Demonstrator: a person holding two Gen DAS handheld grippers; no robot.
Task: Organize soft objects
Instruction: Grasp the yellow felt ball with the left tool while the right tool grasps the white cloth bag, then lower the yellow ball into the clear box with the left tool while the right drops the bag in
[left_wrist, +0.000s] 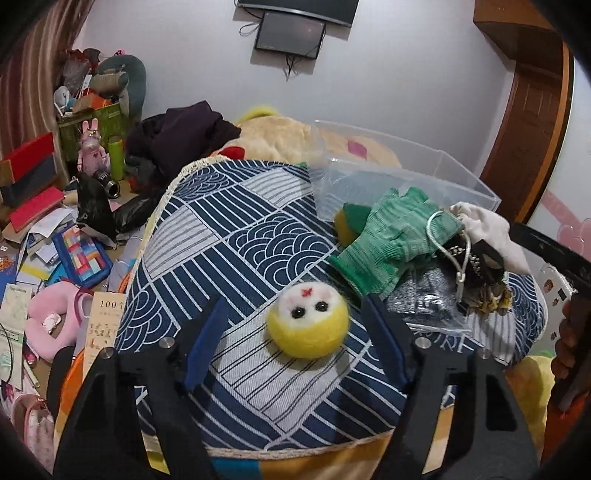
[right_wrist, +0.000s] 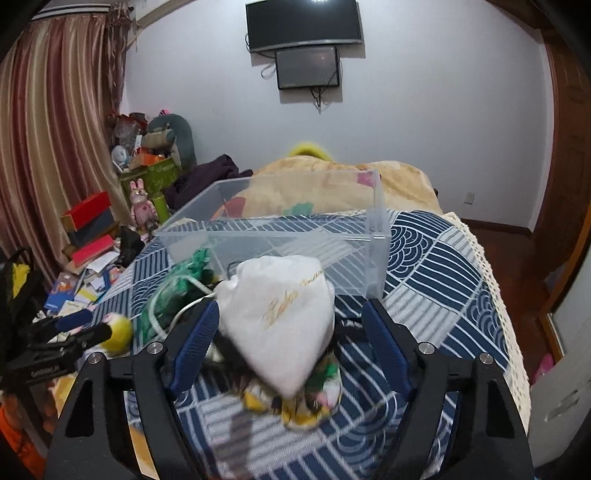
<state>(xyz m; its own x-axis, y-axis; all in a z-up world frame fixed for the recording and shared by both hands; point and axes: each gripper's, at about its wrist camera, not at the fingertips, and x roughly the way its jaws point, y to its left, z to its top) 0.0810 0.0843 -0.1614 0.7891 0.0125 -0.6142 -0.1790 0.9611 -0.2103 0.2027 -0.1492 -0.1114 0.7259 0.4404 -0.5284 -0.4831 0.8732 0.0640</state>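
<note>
- Fingers of our left gripper (left_wrist: 291, 332) stand wide apart with the yellow felt ball (left_wrist: 308, 319) lying between them on the patterned cloth (left_wrist: 229, 243), touching neither pad; nothing is held.
- Ahead and to the right of those fingers lies the green glove (left_wrist: 393, 236), its long axis slanting toward the clear bin (left_wrist: 458, 173) beyond.
- Our right gripper (right_wrist: 291, 345) is equally spread, the white drawstring pouch (right_wrist: 280, 317) sitting between its fingers, the left pad close beside it; we cannot tell whether it touches.
- We judge the right gripper nearer the bin, which stands straight ahead of it.
</note>
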